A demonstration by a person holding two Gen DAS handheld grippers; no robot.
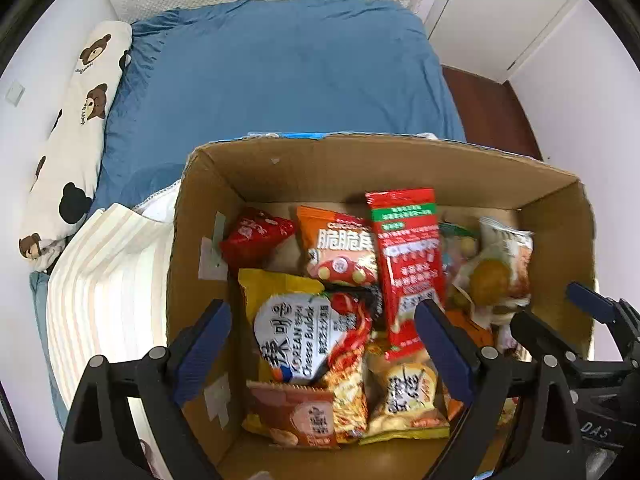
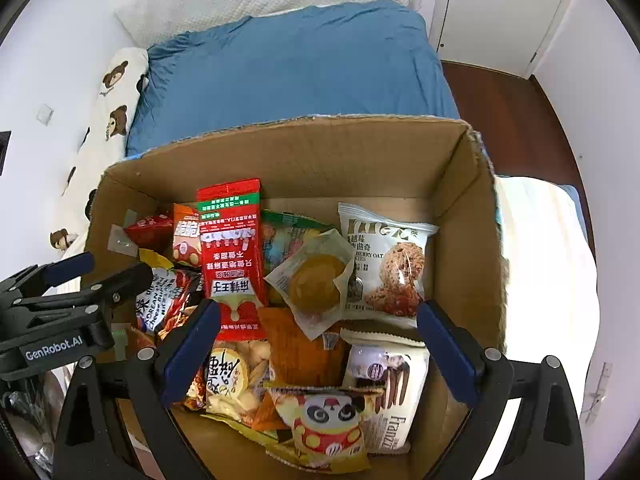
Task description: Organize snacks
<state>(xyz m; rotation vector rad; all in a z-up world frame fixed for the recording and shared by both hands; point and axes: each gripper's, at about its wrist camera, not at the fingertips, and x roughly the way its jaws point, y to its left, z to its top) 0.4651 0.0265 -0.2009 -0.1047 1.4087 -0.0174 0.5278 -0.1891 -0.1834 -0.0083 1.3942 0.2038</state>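
Note:
A cardboard box [image 1: 280, 168] [image 2: 304, 152] on the bed holds several snack packets. A tall red packet [image 1: 406, 256] [image 2: 232, 252] lies on top near the middle. A yellow Korean cheese packet [image 1: 304, 332] lies at the left, a wrapped yellow cake [image 2: 316, 280] and a cranberry oat cookie packet [image 2: 384, 264] at the right, a panda packet [image 2: 328, 428] at the front. My left gripper [image 1: 324, 348] is open and empty above the box's left half. My right gripper [image 2: 320, 348] is open and empty above the box's middle. The right gripper also shows at the right edge of the left wrist view [image 1: 560, 312], the left gripper at the left edge of the right wrist view [image 2: 100, 268].
The box sits on a blue bedsheet [image 1: 280, 72]. A bear-print pillow [image 1: 76, 136] lies along the left wall. A striped cloth [image 1: 108, 292] lies left of the box. Dark wooden floor [image 2: 512, 120] and white cupboard doors [image 1: 504, 8] are at the right.

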